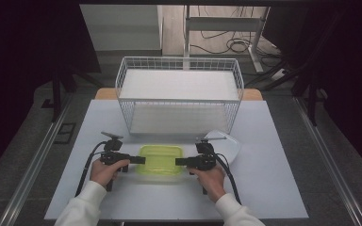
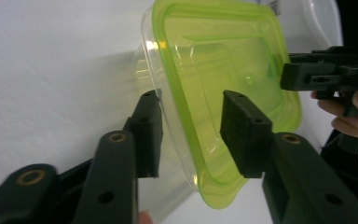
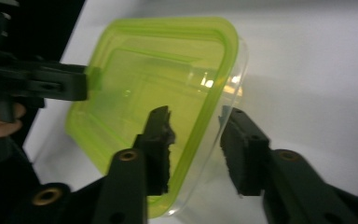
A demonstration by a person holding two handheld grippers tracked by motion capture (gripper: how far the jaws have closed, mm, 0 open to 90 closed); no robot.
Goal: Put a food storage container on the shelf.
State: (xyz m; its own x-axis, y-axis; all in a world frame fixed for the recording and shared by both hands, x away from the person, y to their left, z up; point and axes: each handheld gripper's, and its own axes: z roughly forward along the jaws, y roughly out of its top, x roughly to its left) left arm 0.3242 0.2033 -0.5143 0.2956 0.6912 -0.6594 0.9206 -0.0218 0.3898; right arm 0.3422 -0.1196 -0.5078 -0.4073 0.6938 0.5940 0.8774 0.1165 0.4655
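Note:
A clear plastic container with a lime-green lid [image 1: 160, 160] lies on the white table between my two grippers. My left gripper [image 1: 139, 160] reaches in from its left side. In the left gripper view the jaws [image 2: 192, 100] straddle the lid's rim [image 2: 182, 116], with a gap on each side. My right gripper [image 1: 180, 161] comes in from the container's right side. Its jaws [image 3: 198, 114] likewise stand either side of the rim [image 3: 205, 121] without pressing on it. Each gripper view also shows the other gripper at the far edge of the lid [image 2: 303, 74] [image 3: 74, 81].
A white wire basket [image 1: 179, 94] stands behind the container at the back of the table. A pale translucent bowl [image 1: 228, 143] lies just behind my right gripper. Bare table surface [image 1: 273, 188] stretches to the left, right and front.

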